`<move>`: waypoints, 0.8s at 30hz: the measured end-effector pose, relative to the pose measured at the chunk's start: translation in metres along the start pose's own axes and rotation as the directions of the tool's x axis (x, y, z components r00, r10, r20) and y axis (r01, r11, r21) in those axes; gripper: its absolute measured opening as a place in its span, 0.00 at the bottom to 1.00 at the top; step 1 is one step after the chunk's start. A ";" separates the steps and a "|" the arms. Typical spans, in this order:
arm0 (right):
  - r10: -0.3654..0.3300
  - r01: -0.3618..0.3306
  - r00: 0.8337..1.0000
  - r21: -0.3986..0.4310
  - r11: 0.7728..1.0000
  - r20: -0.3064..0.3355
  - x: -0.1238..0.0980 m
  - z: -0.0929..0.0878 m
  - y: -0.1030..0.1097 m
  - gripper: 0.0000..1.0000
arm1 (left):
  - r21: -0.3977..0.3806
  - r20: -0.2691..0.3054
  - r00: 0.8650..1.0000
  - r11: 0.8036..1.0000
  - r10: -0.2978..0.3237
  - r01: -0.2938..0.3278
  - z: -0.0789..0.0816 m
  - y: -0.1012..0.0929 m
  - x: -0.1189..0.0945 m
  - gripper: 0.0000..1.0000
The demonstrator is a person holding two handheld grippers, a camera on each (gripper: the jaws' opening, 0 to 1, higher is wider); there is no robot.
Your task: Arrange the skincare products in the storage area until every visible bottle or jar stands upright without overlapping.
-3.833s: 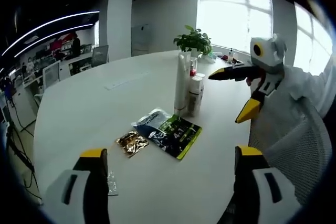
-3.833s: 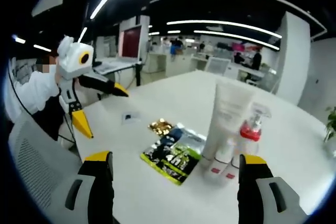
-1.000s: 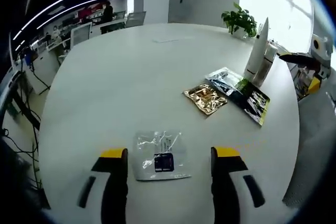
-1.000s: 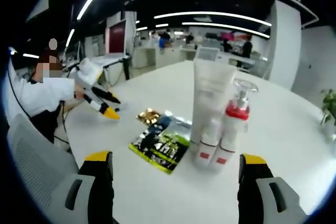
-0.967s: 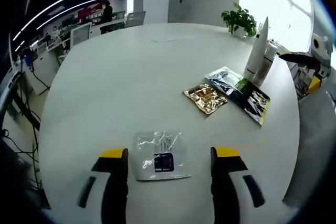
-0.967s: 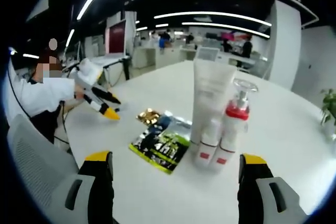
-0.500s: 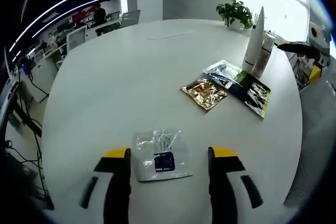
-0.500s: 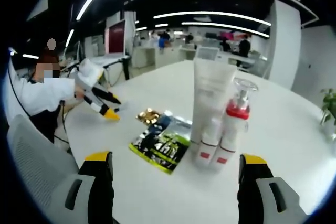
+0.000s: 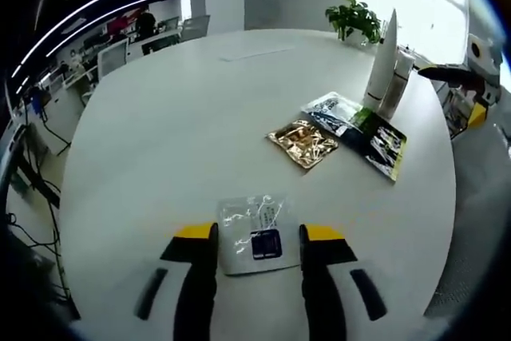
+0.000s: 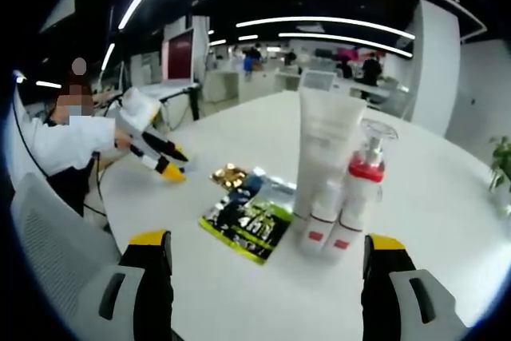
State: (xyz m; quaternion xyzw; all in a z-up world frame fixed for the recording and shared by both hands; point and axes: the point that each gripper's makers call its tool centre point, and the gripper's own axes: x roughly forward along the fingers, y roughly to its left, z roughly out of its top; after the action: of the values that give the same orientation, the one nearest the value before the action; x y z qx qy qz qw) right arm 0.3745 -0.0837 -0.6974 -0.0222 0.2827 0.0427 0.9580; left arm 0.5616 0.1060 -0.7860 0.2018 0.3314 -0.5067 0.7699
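In the left gripper view, the left gripper (image 9: 257, 239) has its yellow-tipped jaws drawn in narrow on either side of one clear plastic sachet with a dark label (image 9: 257, 233), which lies flat on the round white table (image 9: 160, 117); whether the tips press its edges cannot be told. Beyond it lie three more flat packs: one crinkled gold foil sachet (image 9: 303, 142), then one clear-and-blue sachet (image 9: 330, 109) and one black-and-green sachet (image 9: 378, 142) that overlap. Past these stands the upright cluster, well away from this gripper: one tall white squeeze tube (image 9: 381, 63) with a shorter bottle just beside it. The right gripper (image 9: 459, 85) shows at the table's far right edge. A green potted plant (image 9: 352, 17) stands farthest. The left and middle of the table are bare, leaving wide room

In the right gripper view, the right gripper (image 10: 263, 261) has its jaws spread wide and holds nothing. Between and just beyond them stand the white tube (image 10: 326, 145), one clear pump bottle with a red collar (image 10: 363, 177) and two small white red-labelled bottles (image 10: 319, 220), all upright and touching. Bare table lies to their right
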 end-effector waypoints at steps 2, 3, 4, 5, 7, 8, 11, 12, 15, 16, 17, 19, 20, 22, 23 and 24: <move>0.002 -0.002 1.000 -0.001 1.000 -0.001 0.000 0.000 0.001 1.00 | 0.006 0.002 1.000 1.000 -0.002 0.002 0.000 -0.002 0.001 0.37; 0.003 -0.003 1.000 -0.004 1.000 -0.002 0.000 0.000 0.001 1.00 | 0.009 0.002 1.000 1.000 -0.005 0.005 0.000 -0.004 0.001 0.37; 0.005 -0.005 1.000 -0.004 1.000 -0.002 0.000 0.000 0.002 1.00 | 0.010 0.002 1.000 1.000 -0.009 0.009 0.000 -0.006 0.001 0.37; 0.007 -0.007 1.000 -0.004 1.000 -0.002 0.000 0.000 0.002 1.00 | 0.010 0.003 1.000 1.000 -0.011 0.011 0.000 -0.007 0.000 0.37; 0.015 -0.015 1.000 -0.005 1.000 -0.003 0.001 0.000 0.004 1.00 | 0.017 0.005 1.000 1.000 -0.017 0.017 -0.001 -0.012 0.000 0.37; 0.020 -0.020 1.000 -0.004 1.000 -0.004 0.001 0.000 0.005 1.00 | 0.020 0.005 1.000 1.000 -0.020 0.019 -0.001 -0.014 -0.001 0.37; 0.058 -0.058 0.998 -0.003 0.998 -0.021 0.002 -0.003 0.014 1.00 | 0.018 0.011 0.999 0.999 -0.030 0.030 -0.001 -0.020 -0.001 0.37; 0.073 -0.073 0.997 -0.018 0.997 -0.027 0.003 -0.004 0.018 1.00 | 0.021 0.013 0.999 0.999 -0.033 0.033 -0.001 -0.021 -0.001 0.37; 0.118 -0.120 0.992 -0.027 0.992 -0.054 0.005 -0.008 0.030 0.98 | 0.025 0.017 0.999 0.999 -0.044 0.043 -0.002 -0.025 -0.002 0.37; 0.141 -0.143 0.988 -0.029 0.989 -0.059 0.007 -0.009 0.037 0.96 | 0.024 0.018 0.999 0.999 -0.048 0.048 -0.001 -0.027 -0.002 0.37; 0.149 -0.151 0.987 -0.030 0.988 -0.060 0.007 -0.009 0.039 0.95 | 0.022 0.022 0.998 0.998 -0.054 0.054 -0.001 -0.029 -0.002 0.37; 0.182 -0.185 0.981 -0.043 0.982 -0.067 0.009 -0.010 0.048 0.93 | 0.015 0.031 0.997 0.998 -0.065 0.064 -0.002 -0.034 -0.003 0.37; 0.190 -0.193 0.979 -0.049 0.980 -0.072 0.010 -0.010 0.051 0.92 | 0.007 0.039 0.997 0.997 -0.071 0.071 -0.001 -0.037 -0.003 0.37; 0.215 -0.220 0.973 -0.061 0.973 -0.079 0.012 -0.010 0.059 0.87 | -0.003 0.055 0.995 0.996 -0.087 0.088 0.000 -0.042 -0.004 0.37; 0.223 -0.228 0.972 -0.061 0.972 -0.077 0.013 -0.009 0.061 0.85 | 0.002 0.065 0.992 0.995 -0.104 0.104 0.000 -0.047 -0.004 0.37; 0.232 -0.236 0.970 -0.060 0.970 -0.074 0.014 -0.008 0.063 0.84 | 0.006 0.071 0.991 0.993 -0.115 0.115 0.000 -0.051 -0.004 0.37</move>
State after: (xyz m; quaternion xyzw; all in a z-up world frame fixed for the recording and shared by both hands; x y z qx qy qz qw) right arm 0.3757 -0.0200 -0.7127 -0.0228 0.3135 0.1642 0.9350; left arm 0.5140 0.0876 -0.7815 0.1646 0.3143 -0.5574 0.7506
